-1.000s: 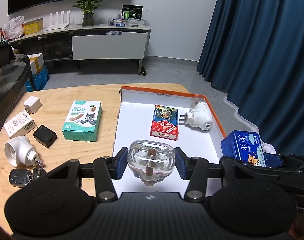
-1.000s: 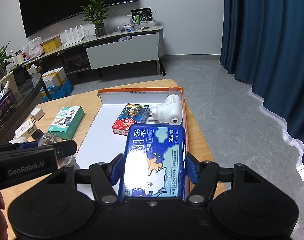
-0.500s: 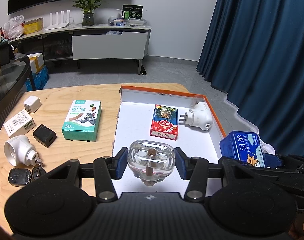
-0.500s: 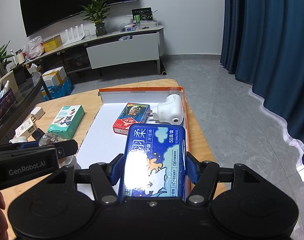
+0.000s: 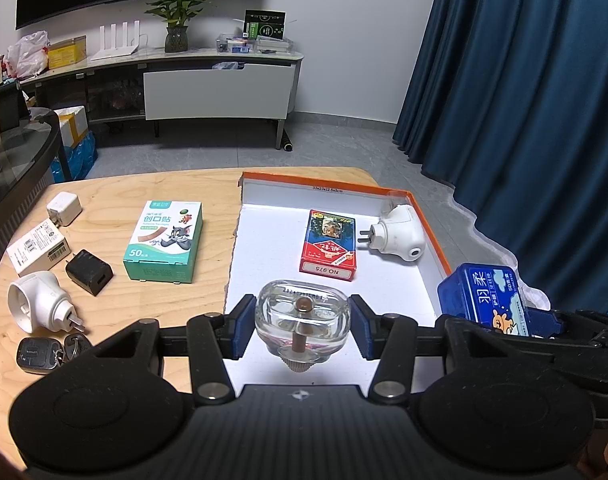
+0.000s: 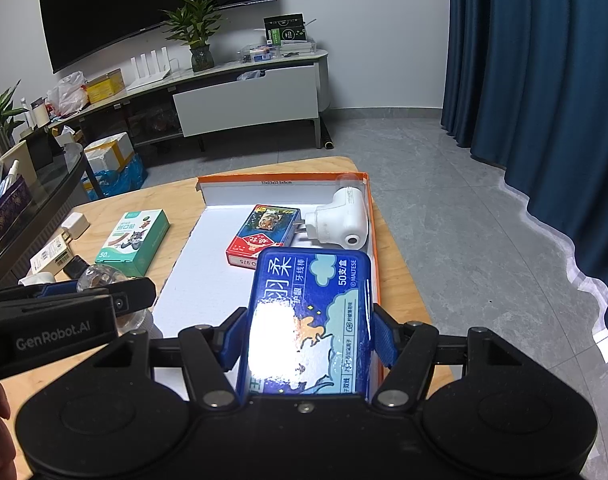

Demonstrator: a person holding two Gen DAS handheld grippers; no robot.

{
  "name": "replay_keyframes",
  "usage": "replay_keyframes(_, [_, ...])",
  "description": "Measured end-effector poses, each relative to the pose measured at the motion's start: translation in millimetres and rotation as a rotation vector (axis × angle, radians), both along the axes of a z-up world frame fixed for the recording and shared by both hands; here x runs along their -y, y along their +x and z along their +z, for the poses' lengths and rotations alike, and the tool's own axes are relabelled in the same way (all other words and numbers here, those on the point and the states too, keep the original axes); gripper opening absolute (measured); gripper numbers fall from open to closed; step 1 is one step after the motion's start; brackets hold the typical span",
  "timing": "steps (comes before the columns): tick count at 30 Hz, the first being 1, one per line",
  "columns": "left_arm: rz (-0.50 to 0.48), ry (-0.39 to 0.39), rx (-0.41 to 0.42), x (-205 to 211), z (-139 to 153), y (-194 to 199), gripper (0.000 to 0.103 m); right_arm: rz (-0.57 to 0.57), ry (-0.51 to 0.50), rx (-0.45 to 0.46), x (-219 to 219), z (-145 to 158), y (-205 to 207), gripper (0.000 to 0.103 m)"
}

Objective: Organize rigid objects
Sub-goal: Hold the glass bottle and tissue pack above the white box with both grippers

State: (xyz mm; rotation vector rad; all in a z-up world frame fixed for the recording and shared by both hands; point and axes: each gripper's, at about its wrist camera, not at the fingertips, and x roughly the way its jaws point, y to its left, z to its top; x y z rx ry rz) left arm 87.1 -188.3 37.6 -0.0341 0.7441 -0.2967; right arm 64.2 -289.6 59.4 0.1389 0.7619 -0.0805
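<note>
Left wrist view: a light wooden counter [image 5: 116,308] with rounded corners is shown on a grey tiled floor, with blue curtains [image 5: 524,100] at the right and a low media cabinet [image 5: 220,84] against the white far wall.

An orange-edged white tray [image 5: 272,248] occupies the right half of the counter. Inside it lie a red card box [image 5: 330,246] and, just beside it, a white plug-in device [image 5: 400,234] near the far right corner. Left of the tray, a green bandage box [image 5: 166,236], a black charger [image 5: 89,277], a white charger [image 5: 64,208], a white carton [image 5: 38,246], a second white plug-in device [image 5: 40,306] and a key fob [image 5: 36,355] are spread apart on the wood.

The left hand-held gripper [image 5: 303,326] is closed on a clear glass bottle [image 5: 303,316], both blue pads pressed against its sides, above the near edge of the tray.

In the right wrist view, the right hand-held gripper [image 6: 310,332] is clamped on a blue floss box [image 6: 310,320], held flat between the pads over the near right part of the tray. The left unit is seen at that view's left edge, the two units close together but apart.
</note>
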Motion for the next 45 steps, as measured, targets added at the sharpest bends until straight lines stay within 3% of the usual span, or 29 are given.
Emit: replay_keyframes(45, [-0.005,0.0,-0.005,0.9,-2.4,3.9,0.05,0.003,-0.001,-0.007,-0.5,-1.1,2.5,0.076])
